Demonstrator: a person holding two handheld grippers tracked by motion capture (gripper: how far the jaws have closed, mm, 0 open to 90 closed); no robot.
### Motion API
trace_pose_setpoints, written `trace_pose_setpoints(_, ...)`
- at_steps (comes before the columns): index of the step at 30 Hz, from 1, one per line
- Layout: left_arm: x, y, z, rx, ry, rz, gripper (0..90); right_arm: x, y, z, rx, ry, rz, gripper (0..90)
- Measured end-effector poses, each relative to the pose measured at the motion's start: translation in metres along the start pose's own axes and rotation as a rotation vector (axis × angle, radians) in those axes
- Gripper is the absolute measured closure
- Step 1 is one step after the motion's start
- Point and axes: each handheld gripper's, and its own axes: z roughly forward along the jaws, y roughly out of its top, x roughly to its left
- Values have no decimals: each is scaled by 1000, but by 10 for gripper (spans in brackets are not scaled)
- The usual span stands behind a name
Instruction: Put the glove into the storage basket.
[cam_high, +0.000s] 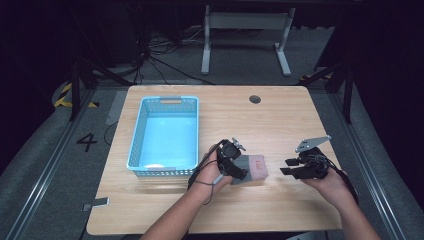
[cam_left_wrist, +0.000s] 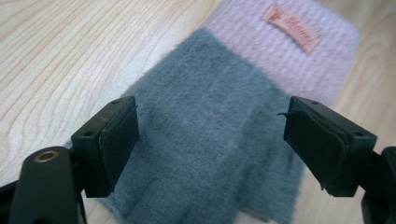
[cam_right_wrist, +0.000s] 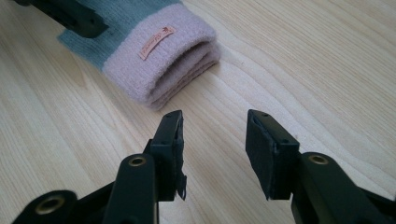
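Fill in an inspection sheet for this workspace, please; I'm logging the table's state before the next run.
Surface: wooden table, with a round hole near the far edge.
Job's things: grey and pink knitted glove lying flat; blue basket to its left, apart.
Clutter: nothing seen on the table.
Grippers: left hand-held gripper open, jaws on either side of the glove's grey part; right hand-held gripper open, nothing between its jaws, short of the pink cuff.
Cables: a thin cable loops at the left hand.
Surroundings: dark floor with loose cables, a white table frame, a painted 4.
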Motion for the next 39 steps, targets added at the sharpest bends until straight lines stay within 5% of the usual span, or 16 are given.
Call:
trace_pose_setpoints(11,-9,-1,16,63,45,65,59,2,0,2,4,10,1,565)
trace_pose_setpoints(22,-11,-2,18,84,38,110,0,3,0,4,7,17,2,561)
trace_pose_setpoints(33,-8,0,20,76,47,69,5,4,1,4,7,19,3,562)
trace_pose_setpoints(39,-10,3,18,103,62,74,90,3,0,3,3,20,9,562)
